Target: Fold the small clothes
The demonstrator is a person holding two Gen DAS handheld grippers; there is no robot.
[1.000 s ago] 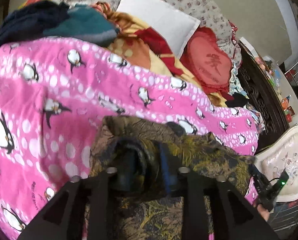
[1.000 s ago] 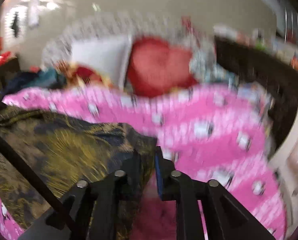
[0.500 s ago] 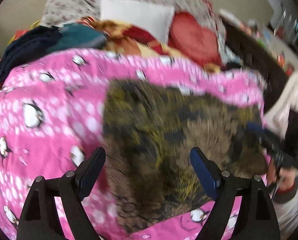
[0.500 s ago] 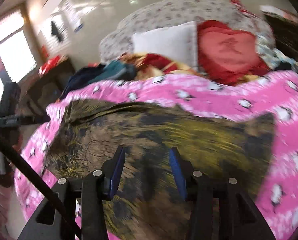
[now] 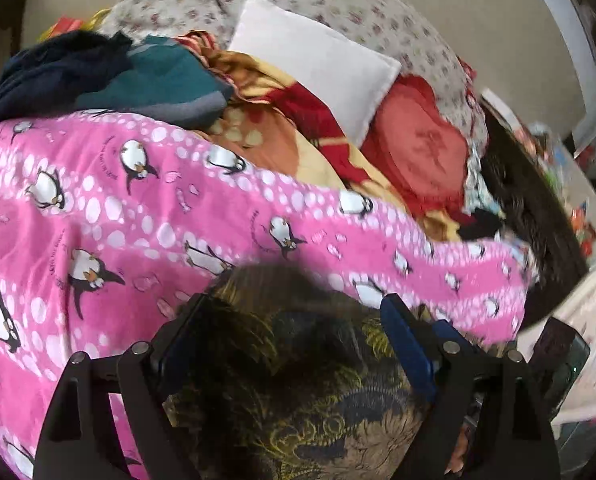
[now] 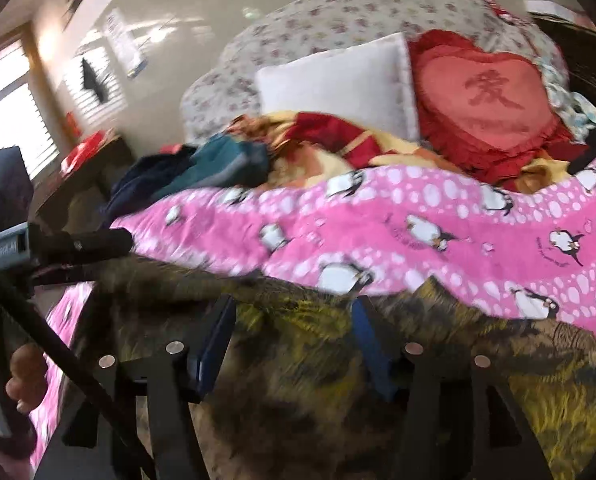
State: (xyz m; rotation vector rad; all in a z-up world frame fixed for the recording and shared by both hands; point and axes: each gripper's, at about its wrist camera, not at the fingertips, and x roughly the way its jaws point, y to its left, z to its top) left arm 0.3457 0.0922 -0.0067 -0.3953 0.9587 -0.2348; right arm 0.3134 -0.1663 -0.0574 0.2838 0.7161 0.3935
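Both claws stood released over the dark yellow-patterned garment [image 5: 298, 392], which lay spread on the pink penguin blanket [image 5: 117, 208].

Left gripper [image 5: 298, 344]: jaws wide apart, nothing pinched. Cloth lay below and between the fingers, its far edge just ahead of the tips.

Right gripper [image 6: 293, 344]: jaws had just been opening. The garment [image 6: 306, 368] passed under and between them, with no pad pressing on it.

Judgement: the piece was probably laid flat and let go so a fold line could be chosen.

A pile of dark and teal clothes [image 5: 109, 76] sat well ahead of the left claw. A white pillow [image 5: 318, 64] and red heart cushion [image 6: 490, 96] lay farther ahead.
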